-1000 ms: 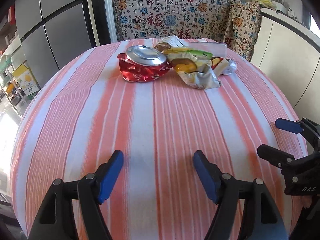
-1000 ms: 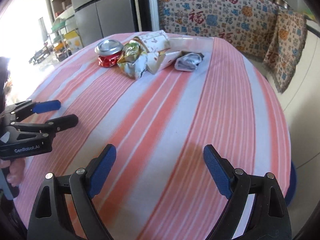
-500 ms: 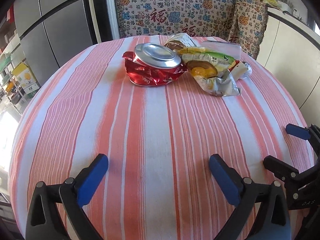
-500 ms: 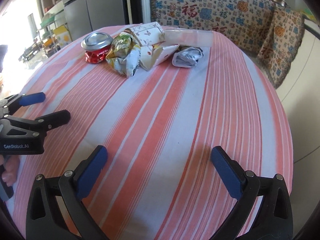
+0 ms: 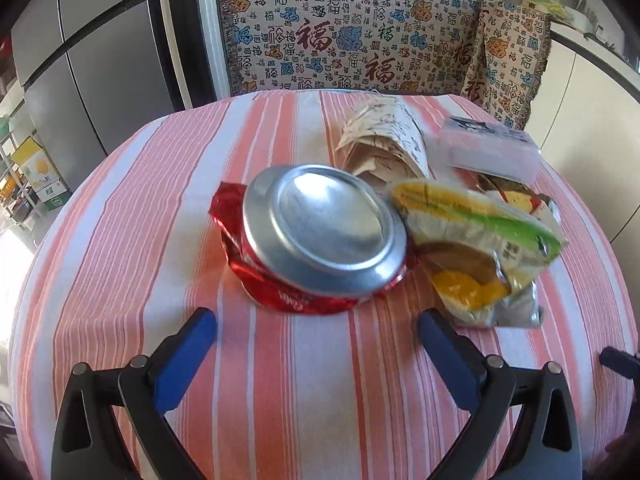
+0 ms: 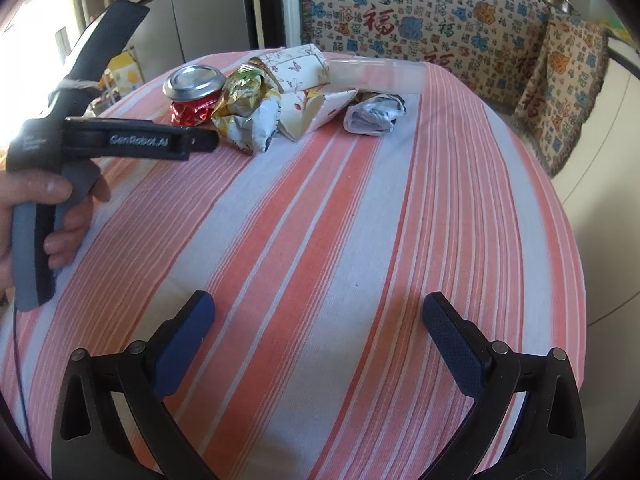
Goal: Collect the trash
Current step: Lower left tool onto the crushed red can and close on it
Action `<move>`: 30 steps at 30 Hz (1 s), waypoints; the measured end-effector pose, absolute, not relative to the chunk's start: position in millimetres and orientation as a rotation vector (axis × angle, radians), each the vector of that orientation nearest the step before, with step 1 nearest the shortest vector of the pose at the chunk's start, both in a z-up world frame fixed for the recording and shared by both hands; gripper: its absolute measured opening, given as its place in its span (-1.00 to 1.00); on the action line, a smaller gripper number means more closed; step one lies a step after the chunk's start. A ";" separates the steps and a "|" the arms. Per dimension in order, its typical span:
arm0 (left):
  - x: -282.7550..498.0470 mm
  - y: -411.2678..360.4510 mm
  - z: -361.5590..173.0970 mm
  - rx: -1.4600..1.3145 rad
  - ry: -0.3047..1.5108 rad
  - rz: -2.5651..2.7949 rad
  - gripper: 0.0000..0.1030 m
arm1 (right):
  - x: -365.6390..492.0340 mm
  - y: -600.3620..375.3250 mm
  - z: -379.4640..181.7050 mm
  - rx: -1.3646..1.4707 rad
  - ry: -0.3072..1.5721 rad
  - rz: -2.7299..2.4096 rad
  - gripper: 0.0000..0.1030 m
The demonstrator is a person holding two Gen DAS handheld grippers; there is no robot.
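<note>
Crushed can (image 5: 320, 240) sits on the striped worktop (image 5: 120, 240), just ahead of the left gripper (image 5: 316, 332), jaws wide and empty. Snack bag (image 5: 480, 248) touches the can's right side. Risk: the right jaw snags the bag, or the slanted lid slips from the pads. Right gripper (image 6: 320, 320) is open and empty, well short of the pile.

A crushed red can (image 5: 316, 240) sits mid-frame in the left wrist view, silver base up and tilted. A crumpled snack bag (image 5: 480, 256) touches its right side. Behind lie a paper wrapper (image 5: 384, 140) and, upper right, a clear plastic box (image 5: 490, 148). A grey wad (image 6: 374, 114) lies rightmost.
</note>
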State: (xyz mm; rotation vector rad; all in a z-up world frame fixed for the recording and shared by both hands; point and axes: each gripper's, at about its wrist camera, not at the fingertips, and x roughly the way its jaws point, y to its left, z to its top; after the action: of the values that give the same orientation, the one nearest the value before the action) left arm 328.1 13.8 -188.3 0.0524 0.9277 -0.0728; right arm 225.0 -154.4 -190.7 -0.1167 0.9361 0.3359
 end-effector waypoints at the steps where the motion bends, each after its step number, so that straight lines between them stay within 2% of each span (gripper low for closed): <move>1: 331.5 16.3 -187.5 0.044 0.926 -0.069 1.00 | 224.6 -154.0 -191.0 -0.117 0.936 0.336 0.99; 14: 304.1 103.8 -183.0 -0.049 0.910 0.085 0.98 | 224.9 -154.3 -190.9 -0.116 0.936 0.336 0.99; 21: 308.4 59.2 -145.0 -0.038 0.797 -0.066 0.98 | 225.1 -154.4 -190.8 -0.117 0.937 0.337 0.99; 28: 367.3 49.8 -164.4 -0.045 0.911 0.020 0.94 | 224.6 -153.9 -191.1 -0.116 0.937 0.337 0.99; 30: 358.3 49.6 -162.6 -0.036 0.892 -0.020 0.38 | 224.6 -154.0 -191.1 -0.116 0.937 0.337 0.99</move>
State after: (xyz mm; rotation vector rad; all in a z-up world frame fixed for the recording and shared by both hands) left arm 358.3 49.6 -162.6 -0.0356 0.8919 -0.0197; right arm 224.6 -154.0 -191.1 -0.1162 0.9367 0.3370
